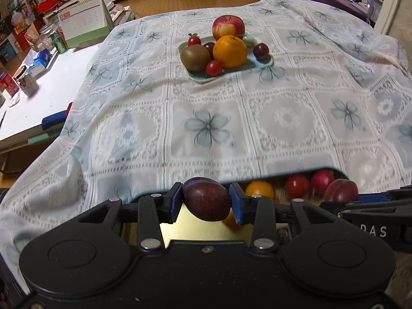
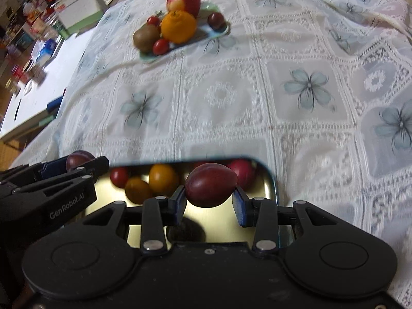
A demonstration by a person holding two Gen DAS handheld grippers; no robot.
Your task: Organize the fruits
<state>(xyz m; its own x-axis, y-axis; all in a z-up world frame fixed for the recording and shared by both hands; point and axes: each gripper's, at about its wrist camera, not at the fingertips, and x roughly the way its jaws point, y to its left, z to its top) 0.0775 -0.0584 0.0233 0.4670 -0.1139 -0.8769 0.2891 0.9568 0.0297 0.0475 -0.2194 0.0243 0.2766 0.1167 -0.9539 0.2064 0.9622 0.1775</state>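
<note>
Two dark purple plums are held, one per gripper. The left gripper (image 1: pixel 206 202) pinches its oval plum (image 1: pixel 206 198) between blue-padded jaws; the right gripper (image 2: pixel 209 197) clamps the second plum (image 2: pixel 211 185) likewise. Both hang above a shiny gold metal tin with a blue rim (image 2: pixel 270 180) holding red and orange fruits. Farther off on the floral lace tablecloth (image 1: pixel 283 118), a pale green rectangular plate (image 1: pixel 266 63) carries a red apple (image 1: pixel 228 27), an orange (image 1: pixel 230 51) and a brown kiwi (image 1: pixel 195 58). Nothing stands between tin and plate. The left gripper's side reads "GenRobot.AI" in the right wrist view. A white desk calendar (image 1: pixel 82 19) stands far left.
</note>
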